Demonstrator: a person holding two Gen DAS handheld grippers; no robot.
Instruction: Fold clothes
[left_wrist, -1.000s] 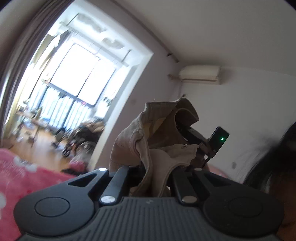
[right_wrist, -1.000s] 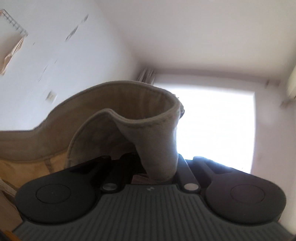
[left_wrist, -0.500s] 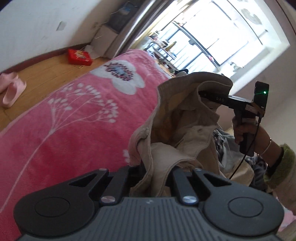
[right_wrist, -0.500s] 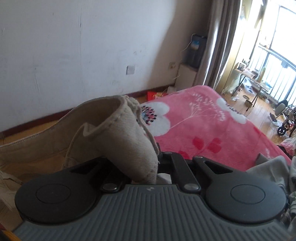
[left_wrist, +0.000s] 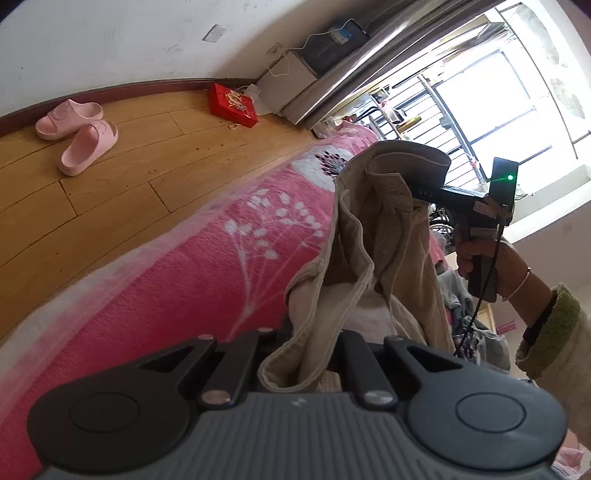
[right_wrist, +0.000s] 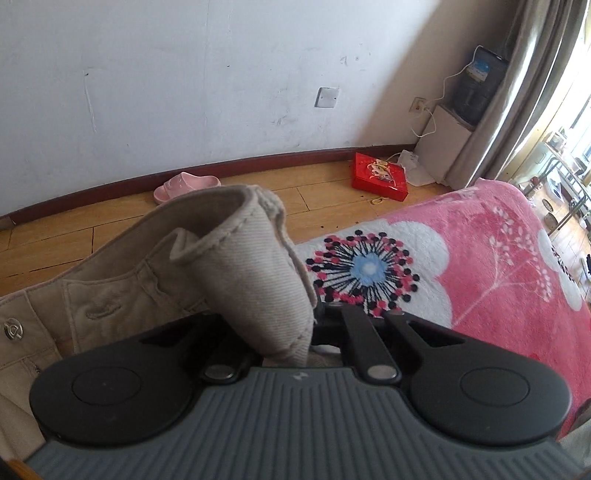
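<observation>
Pinching one pair of beige trousers (left_wrist: 373, 258) between them, two grippers hold the cloth up above a bed covered by one pink flowered blanket (left_wrist: 207, 258). The left gripper (left_wrist: 306, 354) has its jaws pressed onto a bunched fold of the waistband close to the camera, with cloth spilling over the near finger. The right gripper (left_wrist: 424, 188), seen from the left wrist view, sits farther off and higher, its tip buried in the far end of the trousers; one hand (left_wrist: 476, 254) grips its handle, with a thin bracelet and a green fuzzy sleeve (left_wrist: 554, 332) at the wrist. From the right wrist view, that gripper (right_wrist: 317, 332) clamps a rolled edge of the trousers (right_wrist: 229, 258), and one metal snap button (right_wrist: 13, 328) shows at the left edge.

On the wooden floor (left_wrist: 110, 184) to the left lie two pink slippers (left_wrist: 79, 129) side by side near the wall, and one red box (left_wrist: 232, 105) farther along by the curtain (left_wrist: 354, 70). A heap of other clothes (left_wrist: 461, 295) lies on the right of the bed.
</observation>
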